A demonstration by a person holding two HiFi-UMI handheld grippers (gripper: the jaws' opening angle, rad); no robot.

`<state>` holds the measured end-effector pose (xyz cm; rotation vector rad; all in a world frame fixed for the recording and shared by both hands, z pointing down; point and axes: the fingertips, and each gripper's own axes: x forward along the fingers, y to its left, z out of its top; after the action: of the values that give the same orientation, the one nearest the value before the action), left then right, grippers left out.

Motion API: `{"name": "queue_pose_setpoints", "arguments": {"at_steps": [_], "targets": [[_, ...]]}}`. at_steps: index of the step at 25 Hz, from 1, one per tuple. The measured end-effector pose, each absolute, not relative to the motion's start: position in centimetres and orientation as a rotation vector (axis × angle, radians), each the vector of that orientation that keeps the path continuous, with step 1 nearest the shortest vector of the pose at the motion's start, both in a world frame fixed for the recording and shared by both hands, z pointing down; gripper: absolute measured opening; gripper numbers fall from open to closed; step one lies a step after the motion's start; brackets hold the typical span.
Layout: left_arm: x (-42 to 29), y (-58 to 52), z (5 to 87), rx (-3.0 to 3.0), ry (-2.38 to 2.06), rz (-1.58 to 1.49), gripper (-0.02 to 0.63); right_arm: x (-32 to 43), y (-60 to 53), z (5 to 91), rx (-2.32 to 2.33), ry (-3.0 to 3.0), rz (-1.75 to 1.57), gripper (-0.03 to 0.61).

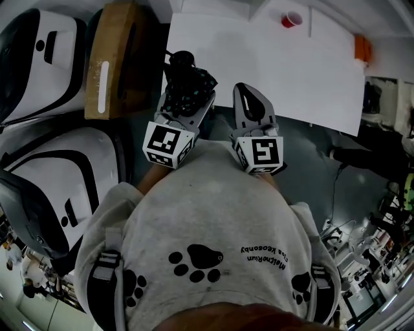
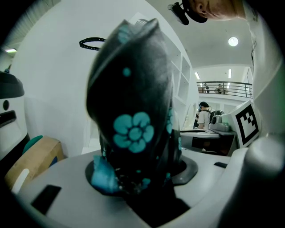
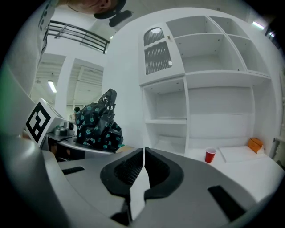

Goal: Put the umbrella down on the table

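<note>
While my left gripper (image 1: 183, 106) clamped the folded black umbrella (image 2: 133, 111) with teal flowers, holding it up at the near corner of the white bench (image 1: 272, 64), my right gripper (image 3: 143, 156) beside it was closed, empty.

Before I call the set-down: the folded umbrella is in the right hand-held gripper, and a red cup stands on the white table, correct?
No: the left hand-held gripper holds the folded umbrella, as the left gripper view shows; the right hand-held gripper is shut and empty. The red cup does stand on the white table.
</note>
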<state>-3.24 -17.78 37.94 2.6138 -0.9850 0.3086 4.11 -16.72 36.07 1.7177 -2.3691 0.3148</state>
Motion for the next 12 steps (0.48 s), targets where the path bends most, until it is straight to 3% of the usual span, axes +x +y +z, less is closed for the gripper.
{"name": "queue_pose_setpoints", "arguments": {"at_steps": [12], "targets": [[-2.0,-20.9,39.4,2.551,-1.038,0.373,0.241,5.3,-20.4,37.8,1.586,-2.366,0.257,0.038]]}}
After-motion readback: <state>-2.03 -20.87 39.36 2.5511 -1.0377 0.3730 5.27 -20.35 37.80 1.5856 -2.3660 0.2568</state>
